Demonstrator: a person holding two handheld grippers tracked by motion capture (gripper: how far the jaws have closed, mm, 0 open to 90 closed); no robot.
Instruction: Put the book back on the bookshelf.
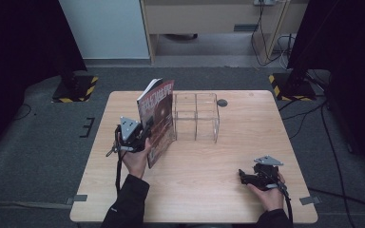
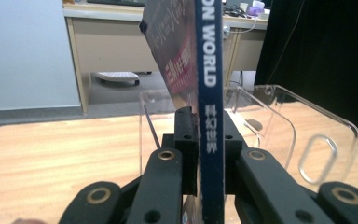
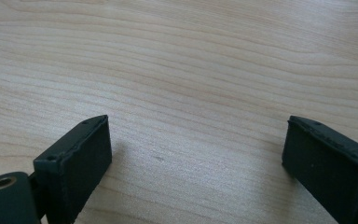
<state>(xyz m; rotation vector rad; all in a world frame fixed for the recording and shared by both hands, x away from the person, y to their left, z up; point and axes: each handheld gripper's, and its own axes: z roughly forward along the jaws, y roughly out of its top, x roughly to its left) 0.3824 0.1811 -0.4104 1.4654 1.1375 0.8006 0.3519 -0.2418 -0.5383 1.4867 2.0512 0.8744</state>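
1. While the left gripper (image 2: 198, 140) holds the thin magazine with a dark blue spine and a red-and-dark glossy cover (image 1: 158, 118) upright, the main risk, in my judgement, is a slip: the jaws pinch only the lower part of the spine, and the tall pages above them lean to one side, so the weight could turn the magazine inside the grasp.
2. A second risk is a collision. The clear acrylic organiser with several open compartments (image 1: 196, 117) stands just ahead of this gripper and a little to its right; if the magazine comes down tilted, its lower edge could strike the thin transparent wall instead of entering a compartment, and the light box could slide on the pale wooden tabletop (image 1: 204, 190).
3. Relative to the left gripper, the magazine is directly between the jaws and rises well above them.
4. The right gripper (image 3: 196, 158) rests low over the bare tabletop with its jaws wide apart and nothing between them, well apart from the magazine.
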